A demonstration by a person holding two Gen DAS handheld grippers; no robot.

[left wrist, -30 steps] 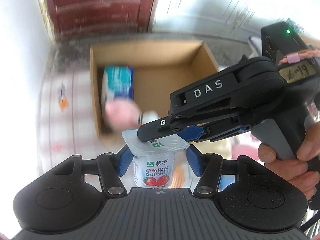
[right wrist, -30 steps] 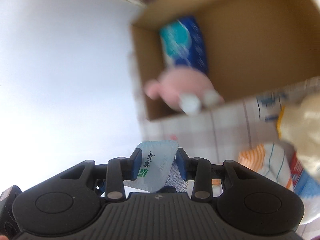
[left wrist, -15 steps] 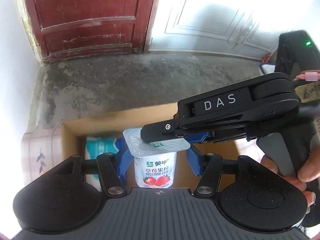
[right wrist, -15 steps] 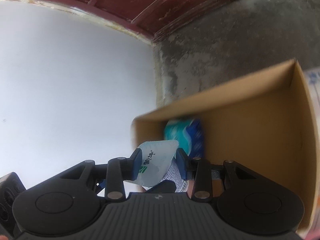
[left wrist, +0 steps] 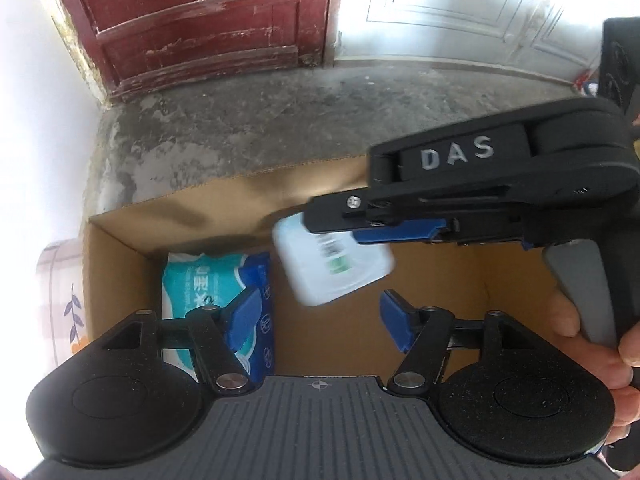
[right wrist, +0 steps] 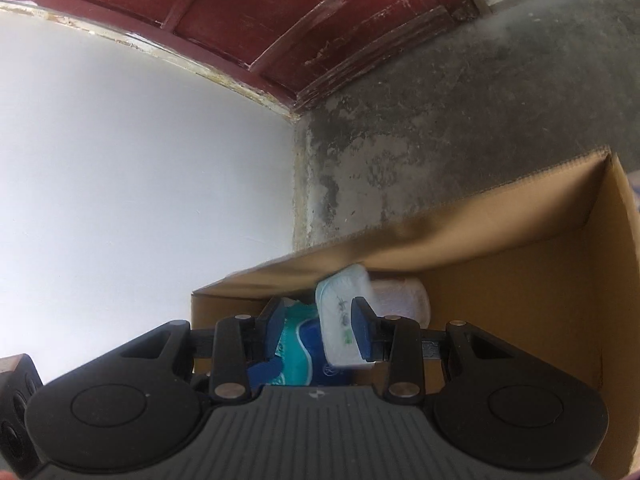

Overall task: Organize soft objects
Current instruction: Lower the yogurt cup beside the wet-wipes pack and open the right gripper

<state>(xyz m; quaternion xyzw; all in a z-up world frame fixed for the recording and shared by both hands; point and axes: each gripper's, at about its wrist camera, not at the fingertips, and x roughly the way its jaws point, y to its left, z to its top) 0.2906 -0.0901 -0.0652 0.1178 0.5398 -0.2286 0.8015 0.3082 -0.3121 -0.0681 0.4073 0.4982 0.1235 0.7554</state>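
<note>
— Where's the yogurt cup (left wrist: 334, 266)?
— Tilted over the cardboard box (left wrist: 120, 272), against my right gripper's (right wrist: 317, 320) narrow jaws; I can't tell if it's gripped. My left gripper's (left wrist: 320, 304) jaws are opening, nothing between them.

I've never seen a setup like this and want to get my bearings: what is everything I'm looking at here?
cardboard box: one, brown, open, middle.
tissue pack: one, teal and blue, in the box, left side.
yogurt cup: one, white, tilted and blurred, over the box between the right gripper's fingers; grip unclear.
red door: one, behind.
white door: one, beside it.
concrete floor: grey, beyond the box.
patterned cloth: one, pale, left of the box.
left gripper: black, blue pads, jaws opening, nothing gripped.
right gripper: black.
hand: one, on its handle.
</note>
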